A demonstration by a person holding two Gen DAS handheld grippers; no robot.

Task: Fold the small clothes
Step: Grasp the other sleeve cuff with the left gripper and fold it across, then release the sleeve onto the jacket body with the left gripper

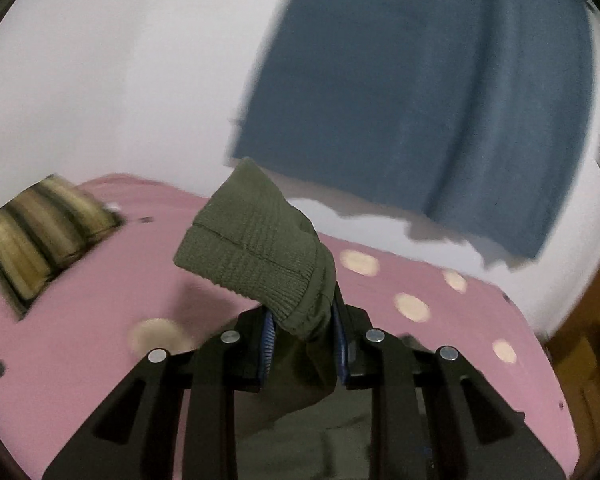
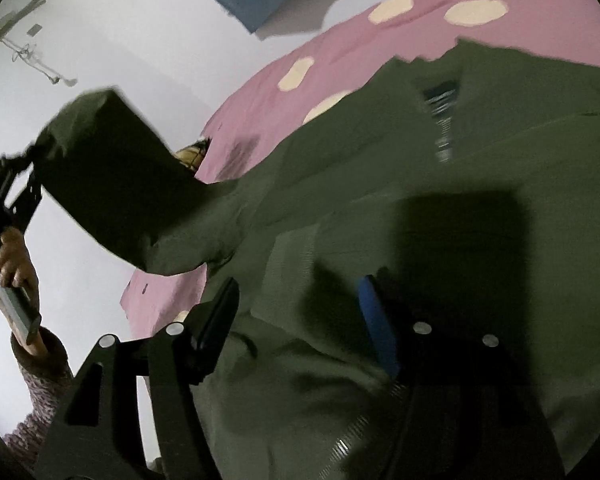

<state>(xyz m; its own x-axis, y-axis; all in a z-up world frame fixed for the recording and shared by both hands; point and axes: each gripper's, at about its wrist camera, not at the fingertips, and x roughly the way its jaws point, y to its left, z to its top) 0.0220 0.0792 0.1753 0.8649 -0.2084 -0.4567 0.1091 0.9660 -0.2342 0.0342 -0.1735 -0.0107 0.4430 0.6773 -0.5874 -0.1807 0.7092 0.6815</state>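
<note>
Olive jacket (image 2: pixel 380 220) lies spread on the pink dotted cover (image 1: pixel 100 300), one sleeve w/ ribbed cuff (image 1: pixel 256 256) lifted off it. Our left gripper (image 1: pixel 302 344) is clamped on that sleeve just behind the cuff. Our right gripper (image 2: pixel 300 312) hangs over the jacket body, jaws apart, nothing pinched. We'd carry the sleeve straight across the chest, keeping it taut. Only the right view shows the jacket zip (image 2: pixel 440 120); only the left shows the striped cloth (image 1: pixel 40 240) beyond the jacket.

The green jacket (image 2: pixel 380 200) runs off the right wrist view's lower edge, its zipper (image 2: pixel 440 120) motion-blurred.
</note>
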